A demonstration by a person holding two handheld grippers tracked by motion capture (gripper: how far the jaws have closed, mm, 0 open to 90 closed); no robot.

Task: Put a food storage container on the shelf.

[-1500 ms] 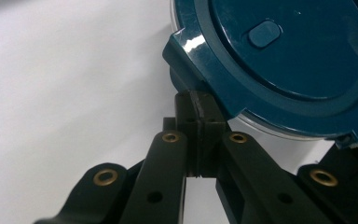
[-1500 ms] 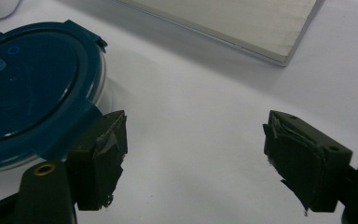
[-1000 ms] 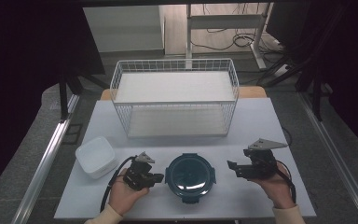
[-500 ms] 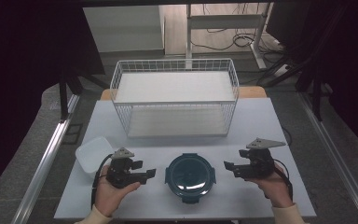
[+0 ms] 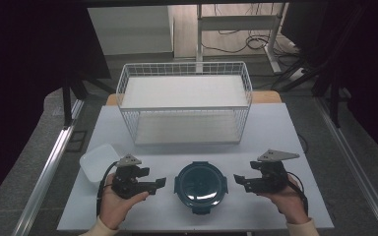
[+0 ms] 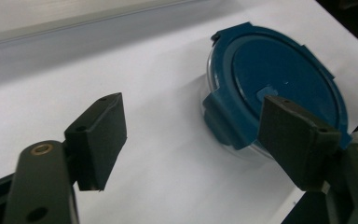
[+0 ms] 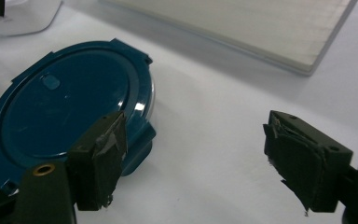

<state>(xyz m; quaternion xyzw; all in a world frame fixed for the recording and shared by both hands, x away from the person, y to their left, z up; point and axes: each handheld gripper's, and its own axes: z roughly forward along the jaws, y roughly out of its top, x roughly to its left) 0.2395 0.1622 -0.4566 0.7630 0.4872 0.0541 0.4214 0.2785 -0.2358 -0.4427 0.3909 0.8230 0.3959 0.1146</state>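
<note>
Blue-lidded round clear container point(image 5: 200, 183) sits near the white bench's point(image 5: 275, 128) front edge between the left gripper point(image 5: 160, 183) and right gripper point(image 5: 237, 179), both spread and empty, apparently approaching; next, each must close on a lid clasp.

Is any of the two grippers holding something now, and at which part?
Nothing is held. The left gripper and the right gripper are both open, one at each side of the round blue-lidded container, without touching it.

A lab or test room. A white counter point(image 5: 275, 132) stands on grey floor point(image 5: 44, 132). Loose cables point(image 5: 236, 42) and metal frame legs point(image 5: 199, 29) lie behind.
</note>
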